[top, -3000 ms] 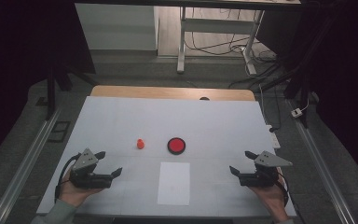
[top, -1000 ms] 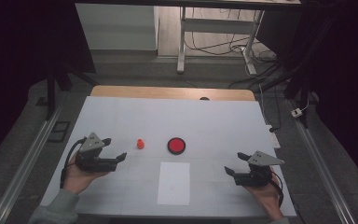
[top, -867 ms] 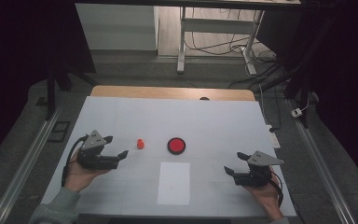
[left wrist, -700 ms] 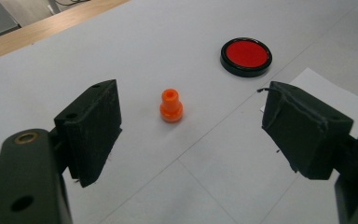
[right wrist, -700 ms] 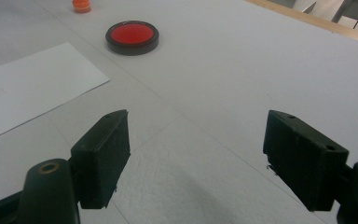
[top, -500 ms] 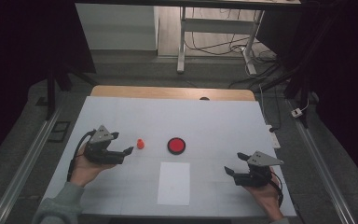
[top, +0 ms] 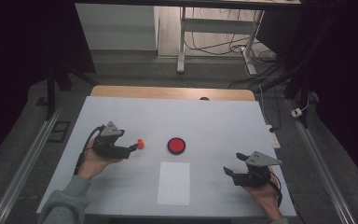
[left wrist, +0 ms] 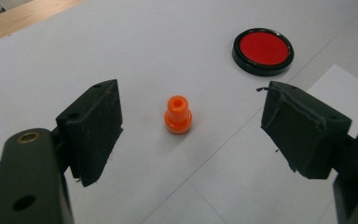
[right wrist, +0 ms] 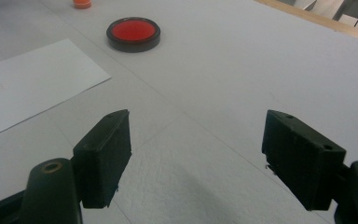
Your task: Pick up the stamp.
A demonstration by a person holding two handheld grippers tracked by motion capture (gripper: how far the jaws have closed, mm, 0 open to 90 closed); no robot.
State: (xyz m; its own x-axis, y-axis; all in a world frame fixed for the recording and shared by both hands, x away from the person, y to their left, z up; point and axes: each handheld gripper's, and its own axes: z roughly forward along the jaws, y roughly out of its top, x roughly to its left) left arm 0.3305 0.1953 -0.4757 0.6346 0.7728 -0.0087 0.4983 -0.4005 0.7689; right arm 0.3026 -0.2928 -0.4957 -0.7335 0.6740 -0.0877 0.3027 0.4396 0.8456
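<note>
A small orange peg stands upright on the white table, seen in the high view as an orange dot. My left gripper is open just short of it, and the peg sits ahead of and between the wide-spread jaws without touching them. A round red disc with a black rim lies to the peg's right. My right gripper rests open near the front right of the table with nothing between its jaws.
A white sheet of paper lies near the front middle of the table. A wooden strip runs along the far edge. Metal rails flank both sides.
My left gripper has moved forward and to the right, from the front left of the table up to the orange peg. The right gripper has barely moved.
</note>
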